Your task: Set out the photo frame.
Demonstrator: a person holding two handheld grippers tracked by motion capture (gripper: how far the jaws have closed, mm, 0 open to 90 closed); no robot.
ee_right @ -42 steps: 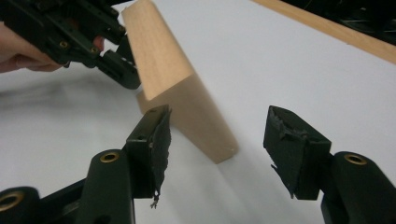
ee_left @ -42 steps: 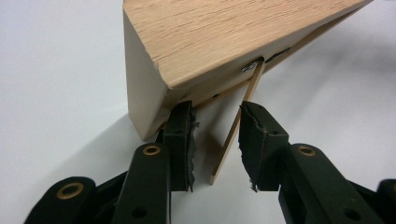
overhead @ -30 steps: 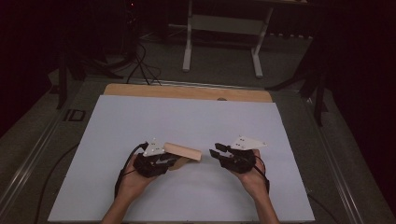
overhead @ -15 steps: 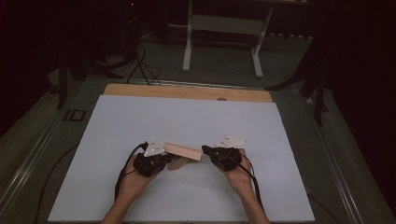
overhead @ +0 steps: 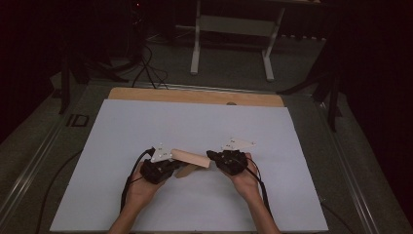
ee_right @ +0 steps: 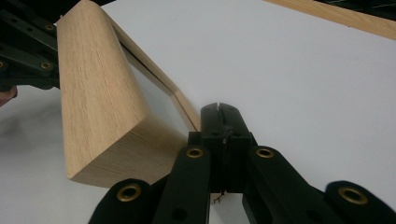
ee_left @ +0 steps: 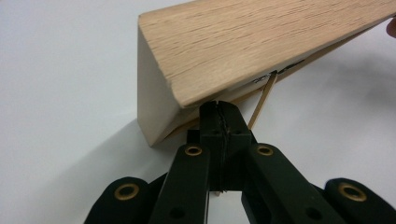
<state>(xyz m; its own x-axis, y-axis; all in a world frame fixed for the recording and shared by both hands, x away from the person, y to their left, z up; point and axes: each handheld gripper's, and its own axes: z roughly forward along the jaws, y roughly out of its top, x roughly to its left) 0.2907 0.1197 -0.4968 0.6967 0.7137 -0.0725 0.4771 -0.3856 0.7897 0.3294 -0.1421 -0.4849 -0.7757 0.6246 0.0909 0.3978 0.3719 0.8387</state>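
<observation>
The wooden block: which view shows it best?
The left gripper view: the wooden block shows its grain, end face and a thin stick beneath it. The right gripper view gives the block at a slant, one end cut off. In the high view it is small, between the two grippers.

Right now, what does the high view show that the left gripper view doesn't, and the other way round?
High view: the left gripper and right gripper at opposite ends of the wooden block, plus the wooden board along the table's far edge. Left gripper view: its jaws shut at the block's lower edge, and a thin stick beneath it. Both: the block over the white sheet.
</observation>
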